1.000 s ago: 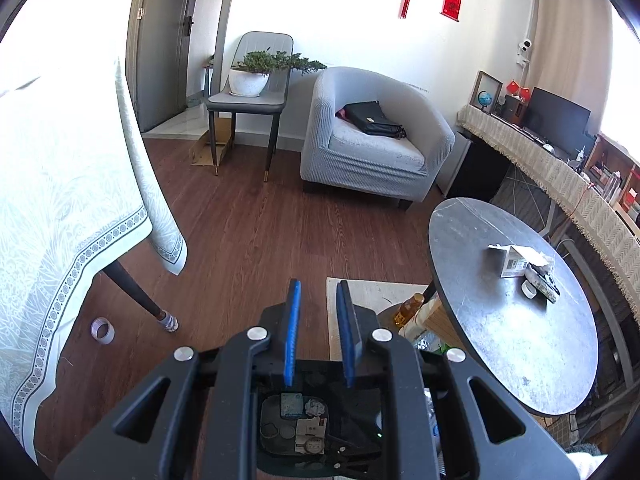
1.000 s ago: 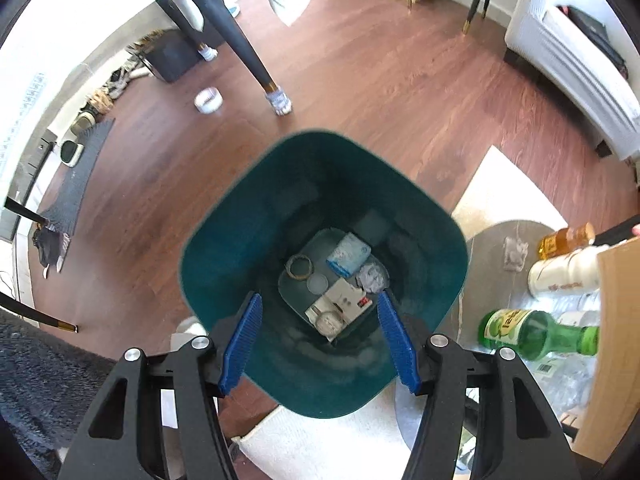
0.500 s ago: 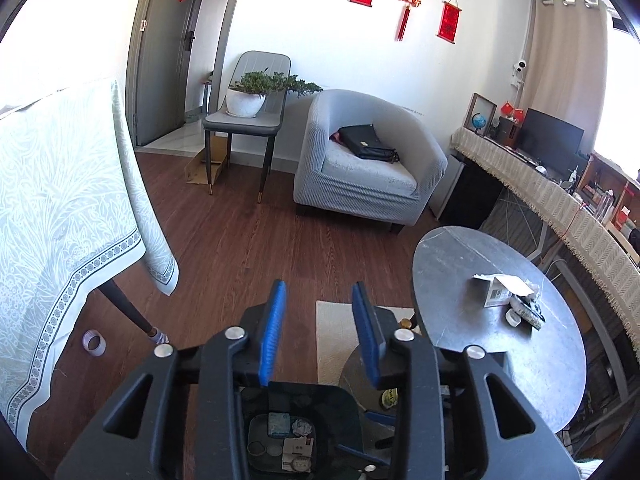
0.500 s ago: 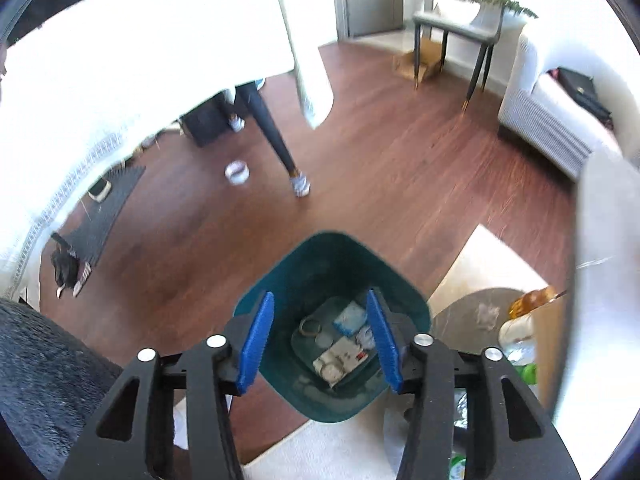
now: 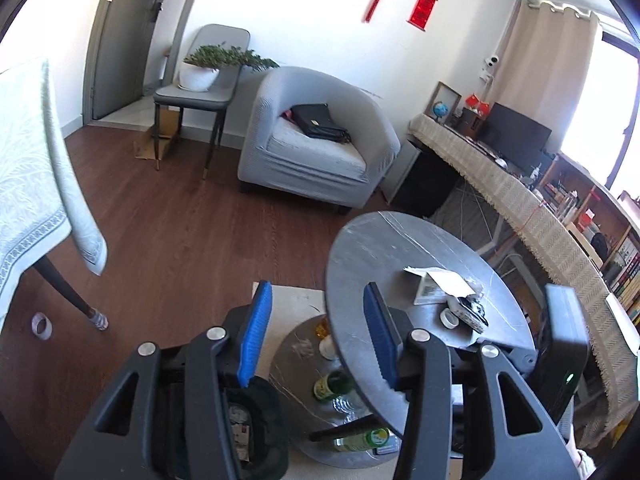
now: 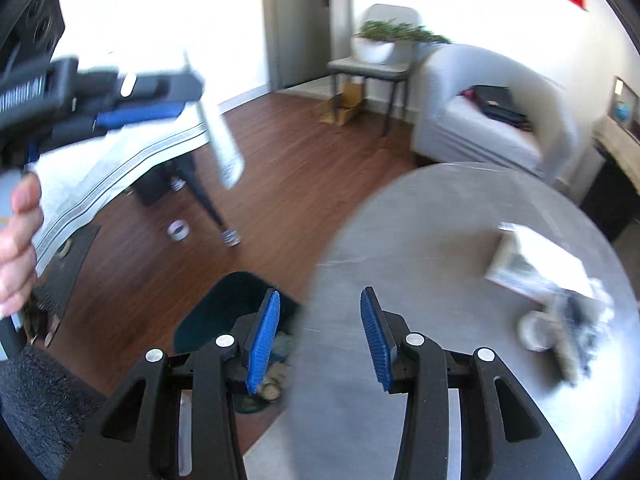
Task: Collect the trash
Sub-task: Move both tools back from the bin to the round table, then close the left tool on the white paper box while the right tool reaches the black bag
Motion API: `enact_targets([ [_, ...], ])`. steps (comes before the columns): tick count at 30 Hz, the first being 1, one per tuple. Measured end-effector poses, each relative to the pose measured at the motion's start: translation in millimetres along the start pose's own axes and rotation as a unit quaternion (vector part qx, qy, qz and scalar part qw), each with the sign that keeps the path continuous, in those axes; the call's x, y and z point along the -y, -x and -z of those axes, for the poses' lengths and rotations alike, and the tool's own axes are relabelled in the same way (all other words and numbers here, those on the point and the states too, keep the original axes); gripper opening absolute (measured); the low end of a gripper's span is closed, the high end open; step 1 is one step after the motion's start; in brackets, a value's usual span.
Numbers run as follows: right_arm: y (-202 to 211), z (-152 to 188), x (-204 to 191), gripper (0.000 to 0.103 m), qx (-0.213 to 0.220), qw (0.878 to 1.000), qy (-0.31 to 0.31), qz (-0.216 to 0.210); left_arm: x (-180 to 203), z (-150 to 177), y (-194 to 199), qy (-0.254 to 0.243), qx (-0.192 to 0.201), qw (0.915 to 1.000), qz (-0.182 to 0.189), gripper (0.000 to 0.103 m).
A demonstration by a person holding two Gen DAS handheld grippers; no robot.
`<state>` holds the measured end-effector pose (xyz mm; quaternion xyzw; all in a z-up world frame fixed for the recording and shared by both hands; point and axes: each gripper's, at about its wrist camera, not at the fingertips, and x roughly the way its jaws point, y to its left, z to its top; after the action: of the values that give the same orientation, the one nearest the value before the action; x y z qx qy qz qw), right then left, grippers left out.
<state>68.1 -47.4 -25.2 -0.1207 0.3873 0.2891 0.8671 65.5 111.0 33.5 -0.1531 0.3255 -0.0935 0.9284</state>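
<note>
A dark green trash bin (image 5: 256,424) stands on the floor left of the round grey table (image 5: 384,248), with scraps inside; it also shows in the right wrist view (image 6: 224,312). On the table lie an open white box (image 5: 434,286), a tape roll (image 5: 449,318) and a dark crumpled item (image 5: 470,312); they show blurred in the right wrist view (image 6: 536,268). My left gripper (image 5: 316,332) is open and empty, above the bin and the table's left edge. My right gripper (image 6: 320,332) is open and empty, over the table's near edge.
Bottles (image 5: 334,386) sit on a low shelf under the table. A grey armchair (image 5: 316,148) with a black bag, a chair with a plant (image 5: 200,84), a cloth-covered table (image 5: 28,184) and a tape roll (image 5: 42,325) on the floor surround the spot.
Both grippers rose from over the bin and swung right toward the round table. The left jaws opened wider. The right view now looks across the tabletop.
</note>
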Motion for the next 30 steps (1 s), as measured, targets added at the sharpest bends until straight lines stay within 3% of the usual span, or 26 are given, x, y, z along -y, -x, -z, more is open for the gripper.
enact_targets([
  [9,39.9,23.7,82.8,0.043,0.016,0.997,-0.050,0.064,52.4,5.5,-56.6,-0.003,-0.062,0.9973,0.039,0.051],
  [15,53.8,40.9,122.6,0.043,0.014,0.994,-0.074,0.073,68.2,-2.6,-82.2,0.016,-0.075,0.9952,0.062,0.051],
  [19,59.5,49.6,148.9,0.053,0.017,0.992,-0.105,0.067,76.9,-3.2,-99.4,0.032,-0.085,0.9928,0.078,0.051],
  [27,59.3,41.7,185.5,0.059,0.024,0.988,-0.129,0.085,96.7,0.8,-134.7,0.060,-0.114,0.9853,0.112,0.050],
  [30,58.0,43.2,195.9,0.059,0.034,0.985,-0.148,0.083,96.3,2.8,-147.1,0.063,-0.129,0.9850,0.095,0.050],
])
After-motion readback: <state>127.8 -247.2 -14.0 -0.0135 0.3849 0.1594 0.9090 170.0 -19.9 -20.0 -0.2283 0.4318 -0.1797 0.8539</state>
